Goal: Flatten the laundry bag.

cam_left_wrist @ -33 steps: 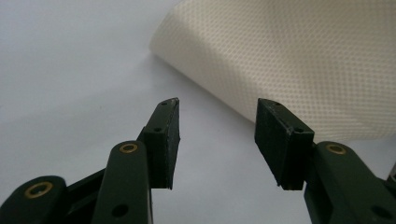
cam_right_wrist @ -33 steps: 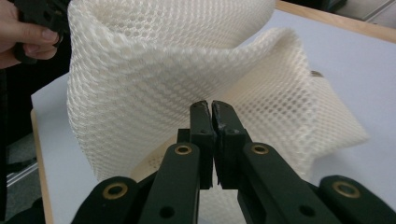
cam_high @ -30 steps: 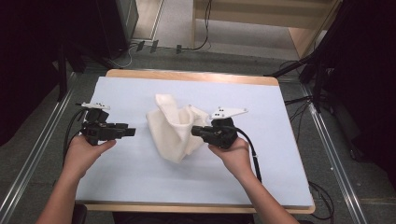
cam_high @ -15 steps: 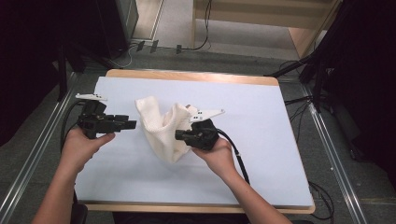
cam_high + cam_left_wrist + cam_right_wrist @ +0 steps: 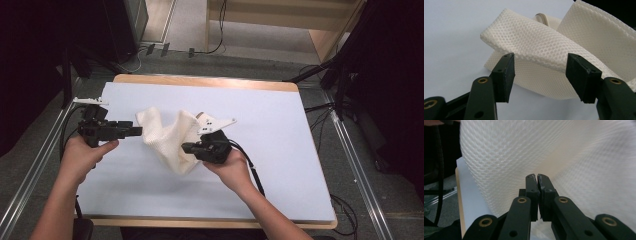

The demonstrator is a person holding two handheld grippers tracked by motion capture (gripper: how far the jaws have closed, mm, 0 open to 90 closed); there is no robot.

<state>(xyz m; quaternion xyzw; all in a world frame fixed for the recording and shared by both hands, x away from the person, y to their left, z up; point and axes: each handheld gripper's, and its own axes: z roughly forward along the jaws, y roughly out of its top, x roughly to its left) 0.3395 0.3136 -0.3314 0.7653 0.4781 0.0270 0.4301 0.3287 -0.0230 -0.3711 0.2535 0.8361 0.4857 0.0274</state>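
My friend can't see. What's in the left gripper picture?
A white mesh fabric bag lies folded on a pale blue table. The left gripper has its two black fingers open just in front of the bag's folded edge, not pressing on it.

Mesh cloth [image 5: 170, 137]: cream-white, fine honeycomb weave; beige cord [image 5: 542, 18] showed at its 12 o'clock fold. Worktop [image 5: 280, 150]: pale blue-white surface, light wood edge. Left claw [image 5: 541, 75]: black, brass-coloured rivets; same on right claw [image 5: 537, 177]. Grey three-cornered plate [image 5: 216, 123] on right claw at 12 o'clock. Cables [image 5: 252, 172]: black. Floor [image 5: 30, 165]: grey.
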